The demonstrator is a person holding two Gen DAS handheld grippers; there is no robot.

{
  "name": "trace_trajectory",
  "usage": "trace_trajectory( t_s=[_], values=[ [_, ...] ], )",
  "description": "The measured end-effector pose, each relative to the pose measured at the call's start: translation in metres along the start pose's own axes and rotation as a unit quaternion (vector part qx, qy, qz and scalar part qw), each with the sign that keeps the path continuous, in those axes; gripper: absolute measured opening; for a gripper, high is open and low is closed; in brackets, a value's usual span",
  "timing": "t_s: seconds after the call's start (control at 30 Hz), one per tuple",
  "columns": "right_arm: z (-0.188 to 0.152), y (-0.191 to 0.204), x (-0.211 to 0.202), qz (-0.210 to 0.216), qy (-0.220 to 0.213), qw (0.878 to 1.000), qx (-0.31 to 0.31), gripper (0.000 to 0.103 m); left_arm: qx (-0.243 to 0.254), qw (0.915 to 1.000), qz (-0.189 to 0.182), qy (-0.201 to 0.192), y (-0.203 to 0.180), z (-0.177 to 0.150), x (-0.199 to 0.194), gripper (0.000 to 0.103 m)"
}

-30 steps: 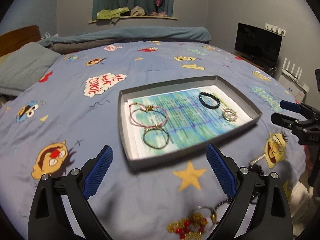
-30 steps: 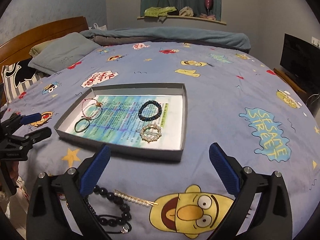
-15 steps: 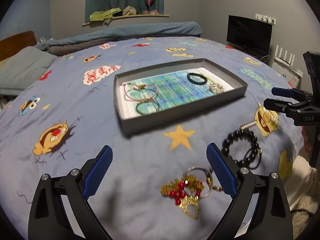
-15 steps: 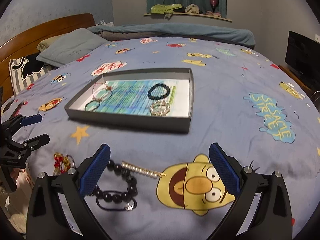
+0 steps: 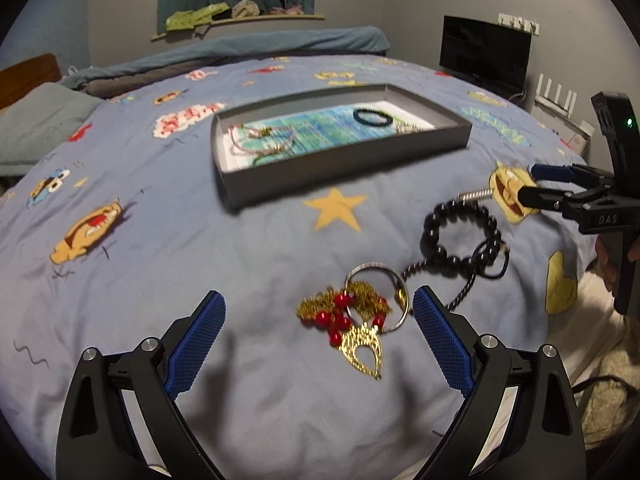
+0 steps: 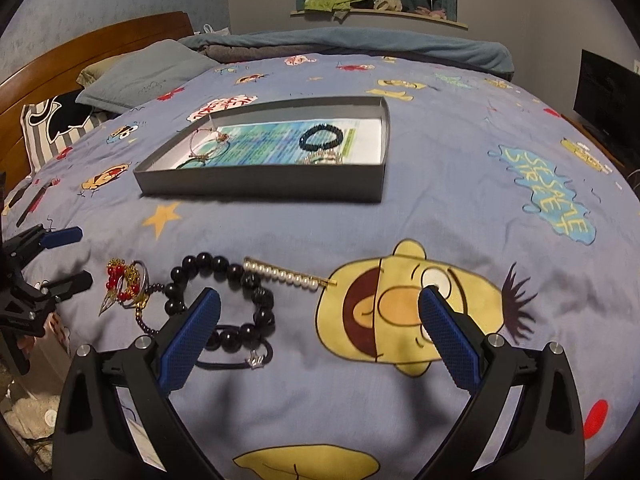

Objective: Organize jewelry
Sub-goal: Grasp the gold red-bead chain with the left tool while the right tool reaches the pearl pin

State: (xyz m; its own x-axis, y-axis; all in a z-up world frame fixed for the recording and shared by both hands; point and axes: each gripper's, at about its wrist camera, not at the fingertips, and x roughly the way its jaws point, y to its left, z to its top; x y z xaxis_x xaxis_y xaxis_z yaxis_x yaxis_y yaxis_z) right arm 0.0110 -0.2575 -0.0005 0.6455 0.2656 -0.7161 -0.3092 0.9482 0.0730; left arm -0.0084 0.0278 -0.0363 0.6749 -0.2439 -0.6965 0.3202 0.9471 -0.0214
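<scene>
A grey tray (image 5: 344, 160) (image 6: 260, 188) on the bed holds several bracelets, among them a black beaded one (image 5: 372, 117) (image 6: 322, 139). Loose on the bedspread lie a gold-and-red ornament with a metal ring (image 5: 356, 312) (image 6: 126, 284), a large black bead bracelet (image 5: 460, 236) (image 6: 224, 300), a black hair tie (image 6: 240, 360) and a pearl hair clip (image 6: 288, 274) (image 5: 476, 194). My left gripper (image 5: 318, 332) is open, straddling the gold ornament just above it. My right gripper (image 6: 320, 328) is open above the bedspread, its left finger over the bead bracelet.
The bed is covered by a blue cartoon bedspread (image 6: 440, 184). Pillows (image 6: 144, 76) and a wooden headboard lie at the far left. A black monitor (image 5: 486, 52) stands past the bed's right side. The bed's near edge runs just below both grippers.
Both grippers have pulled back from the tray and dropped lower toward the near edge, bringing the loose jewelry into view between their fingers. Both stay open.
</scene>
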Motion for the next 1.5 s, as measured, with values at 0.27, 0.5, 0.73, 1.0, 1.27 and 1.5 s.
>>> trace_trajectory(
  t_s=[0.27,0.5,0.73,1.0,1.27,1.5],
  values=[
    [-0.005,0.001,0.003,0.008,0.005,1.000,0.000,0.098,-0.009,0.9998,-0.017,0.005,0.001,-0.008,0.004,0.077],
    [-0.008,0.004,0.006,0.010,0.009,1.000,-0.006,0.098,0.007,0.9990,-0.039,0.021,-0.003,-0.008,0.007,0.040],
    [-0.010,0.005,0.008,0.012,0.014,1.000,-0.005,0.098,0.001,0.9978,-0.046,0.048,-0.002,-0.014,0.020,0.025],
    [-0.010,0.001,0.013,0.008,0.012,1.000,0.007,0.096,-0.003,0.9980,-0.051,0.037,0.003,-0.010,0.016,0.008],
    [0.002,-0.001,0.027,-0.022,0.016,0.999,-0.025,0.049,0.002,0.9986,-0.050,0.017,0.002,0.000,0.006,0.008],
    [0.007,0.009,0.043,-0.030,0.033,0.996,-0.081,0.045,0.003,0.9985,-0.051,0.022,0.002,0.000,0.007,0.008]
  ],
)
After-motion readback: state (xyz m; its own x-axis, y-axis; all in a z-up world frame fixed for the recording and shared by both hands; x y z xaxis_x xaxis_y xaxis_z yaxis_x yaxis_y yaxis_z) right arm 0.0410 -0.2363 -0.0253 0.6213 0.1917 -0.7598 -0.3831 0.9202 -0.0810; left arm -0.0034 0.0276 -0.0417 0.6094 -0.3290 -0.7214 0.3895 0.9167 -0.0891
